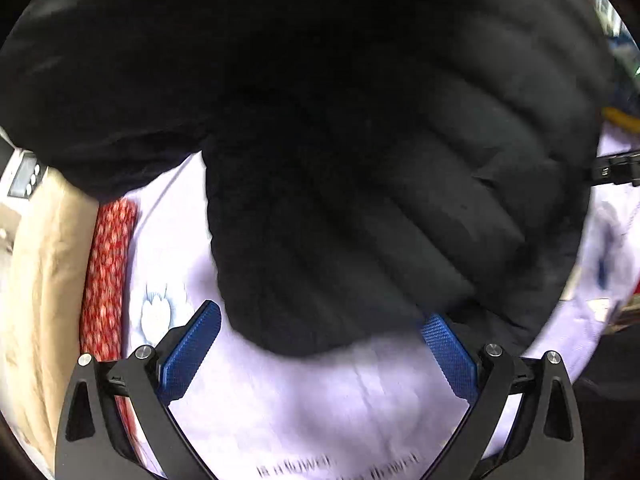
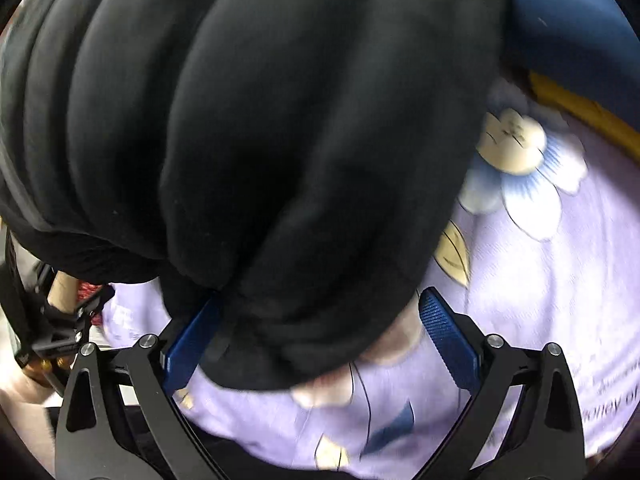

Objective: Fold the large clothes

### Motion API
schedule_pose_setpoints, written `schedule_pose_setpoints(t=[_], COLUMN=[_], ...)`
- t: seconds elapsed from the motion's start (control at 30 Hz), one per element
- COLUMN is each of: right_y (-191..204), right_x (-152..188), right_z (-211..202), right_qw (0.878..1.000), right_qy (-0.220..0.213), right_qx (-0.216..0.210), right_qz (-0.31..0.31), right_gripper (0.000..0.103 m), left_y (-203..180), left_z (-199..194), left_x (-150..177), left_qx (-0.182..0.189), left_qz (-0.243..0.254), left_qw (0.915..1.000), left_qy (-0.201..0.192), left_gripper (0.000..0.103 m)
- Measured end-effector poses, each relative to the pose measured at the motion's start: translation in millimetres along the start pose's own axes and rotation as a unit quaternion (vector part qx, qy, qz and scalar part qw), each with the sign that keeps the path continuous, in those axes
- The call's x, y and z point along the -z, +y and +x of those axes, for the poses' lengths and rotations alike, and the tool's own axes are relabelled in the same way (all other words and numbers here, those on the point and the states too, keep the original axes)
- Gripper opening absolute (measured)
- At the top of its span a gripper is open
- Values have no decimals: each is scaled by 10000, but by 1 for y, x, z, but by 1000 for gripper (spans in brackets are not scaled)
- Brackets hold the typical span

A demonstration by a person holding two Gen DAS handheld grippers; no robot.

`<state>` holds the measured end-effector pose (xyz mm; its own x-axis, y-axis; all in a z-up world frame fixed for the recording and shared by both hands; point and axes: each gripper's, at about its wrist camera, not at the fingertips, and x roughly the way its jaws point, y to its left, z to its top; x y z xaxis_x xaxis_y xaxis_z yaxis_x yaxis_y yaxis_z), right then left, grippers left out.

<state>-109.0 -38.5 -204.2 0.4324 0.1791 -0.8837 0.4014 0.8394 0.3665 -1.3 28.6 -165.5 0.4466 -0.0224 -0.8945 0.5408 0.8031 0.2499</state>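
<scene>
A black puffy quilted jacket (image 1: 360,140) lies bunched on a lilac flowered bedsheet (image 1: 320,400) and fills most of both views. My left gripper (image 1: 322,316) is open, its blue pads (image 1: 192,348) spread wide at the jacket's near edge, holding nothing. My right gripper (image 2: 322,300) is also open; the jacket (image 2: 260,140) bulges down between its blue pads (image 2: 448,340), and the left pad touches the fabric. The other gripper shows at the left edge of the right wrist view (image 2: 60,332).
A red patterned cloth (image 1: 106,280) and a beige cover (image 1: 40,280) lie left of the sheet. A blue cushion (image 2: 568,20) with a yellow edge (image 2: 580,116) sits at the far right. Sheet (image 2: 540,300) shows right of the jacket.
</scene>
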Motion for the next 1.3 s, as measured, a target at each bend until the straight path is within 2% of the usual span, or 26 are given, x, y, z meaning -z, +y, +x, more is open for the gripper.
schedule_pose_setpoints(t=[0.03,0.07,0.1,0.17,0.2,0.23,0.27,0.37,0.5,0.6,0.67,0.73,0.8,0.83,0.9,0.97,1.0,1.07,1.1,1.13,1.17,1.2,1.23,1.27,1.3], right_y=[3,5,7,17,18,20,23,44,91,116,129,145,159,166,174,176,173,173,168,159,149,138,120,108,93], right_x=[-2,-4,-8,-15,-17,-19,-23,-32,-50,-62,-68,-70,-70,-71,-75,-80,-83,-107,-122,-135,-155,-168,-185,-194,-199], right_z=[2,2,2,-5,-10,-19,-34,-77,-150,-213,-253,-298,-335,-353,-376,-391,-388,-373,-362,-351,-329,-309,-279,-261,-242], right_qw=[10000,9999,9999,9997,9998,9999,9996,9971,9841,9625,9466,9211,8982,8814,8561,8363,8362,8573,8784,8941,9180,9355,9513,9576,9650], right_qy=[-21,-34,-16,80,76,45,-64,-421,-997,-1491,-1769,-1978,-2144,-2241,-2347,-2473,-2522,-2653,-2739,-2751,-2683,-2577,-2353,-2203,-2044], right_qx=[74,83,143,248,188,50,-189,-616,-1043,-1608,-1839,-2285,-2620,-2894,-3374,-3744,-3735,-3450,-3049,-2766,-2355,-2010,-1847,-1827,-1642], right_qz=[27,46,44,33,70,141,186,-144,-1038,-1594,-1973,-2454,-2804,-2985,-3132,-3150,-3124,-2749,-2457,-2201,-1729,-1338,-742,-326,42], right_gripper=[82,68,63,43,39,31,24,14,10,9,7,7,6,6,5,5,5,5,5,6,7,10,11,13,15], left_y=[-5,-9,-13,-15,-11,-3,4,31,49,65,76,90,106,111,126,136,141,148,151,153,158,153,155,157,161], left_z=[11,16,23,40,42,42,39,15,-46,-102,-145,-185,-239,-257,-297,-315,-318,-309,-296,-283,-252,-232,-203,-176,-155], left_x=[-6,-11,-17,-29,-32,-39,-42,-54,-64,-69,-72,-74,-74,-74,-76,-79,-85,-99,-111,-118,-137,-153,-167,-175,-180], left_qx=[-23,-50,-87,-120,-26,138,269,767,1008,1150,1257,1403,1423,1412,1489,1633,1687,1737,1731,1765,1895,1844,1867,1947,1835], left_qz=[115,197,316,371,274,42,-122,-523,-385,-313,-280,-317,-296,-281,-305,-347,-377,-450,-560,-681,-971,-1135,-1363,-1549,-1601], left_qw=[9999,9998,9994,9985,9985,9980,9973,9937,9942,9918,9882,9828,9748,9718,9618,9528,9495,9463,9465,9472,9490,9532,9553,9540,9571], left_qy=[20,29,65,374,477,619,671,621,34,-471,-831,-1154,-1695,-1868,-2278,-2535,-2617,-2689,-2667,-2590,-2327,-2110,-1841,-1671,-1570], left_gripper=[96,96,95,70,64,51,45,35,21,16,14,13,13,13,13,13,13,13,13,13,14,16,20,29,32])
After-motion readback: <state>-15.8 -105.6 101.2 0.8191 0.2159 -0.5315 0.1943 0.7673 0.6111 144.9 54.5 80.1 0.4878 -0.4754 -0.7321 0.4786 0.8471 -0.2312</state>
